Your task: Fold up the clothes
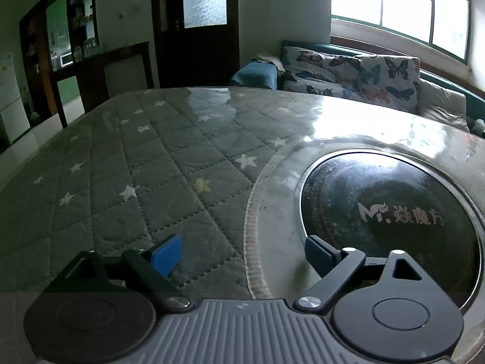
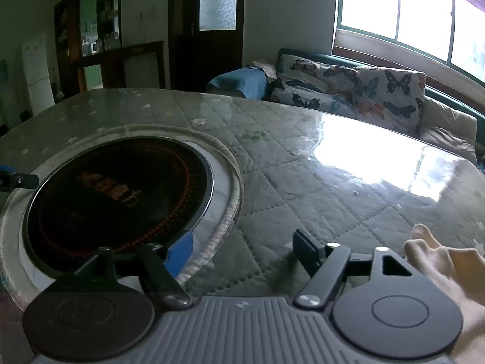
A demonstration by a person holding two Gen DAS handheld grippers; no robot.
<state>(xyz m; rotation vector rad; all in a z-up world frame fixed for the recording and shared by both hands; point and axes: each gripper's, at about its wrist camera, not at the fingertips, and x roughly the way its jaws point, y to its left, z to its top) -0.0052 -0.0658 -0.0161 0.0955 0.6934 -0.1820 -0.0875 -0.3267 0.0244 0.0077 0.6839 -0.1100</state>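
Grey quilted table cover (image 1: pixel 127 163) flat; left claw (image 1: pixel 242 250), right claw (image 2: pixel 242 247) both wide apart, empty.

Both wrist views low, close over quilted table (image 1: pixel 127 163), facing sofa (image 1: pixel 348 75); shared: round black cooktop (image 2: pixel 121 194).

Bench cover (image 1: pixel 169 163), centre frame: grey-green quilted diamonds, white stars, one pale yellow star. Round plate (image 1: pixel 394 212), lower right in left view: black glass, pale logo, silver rim; orange ring dots in right view. Hand-held gripper pads (image 1: pixel 168 253): blue. Cushions (image 1: pixel 357 75), upper right: white, blue and orange butterflies. Door (image 1: pixel 194 30), top centre: dark brown.
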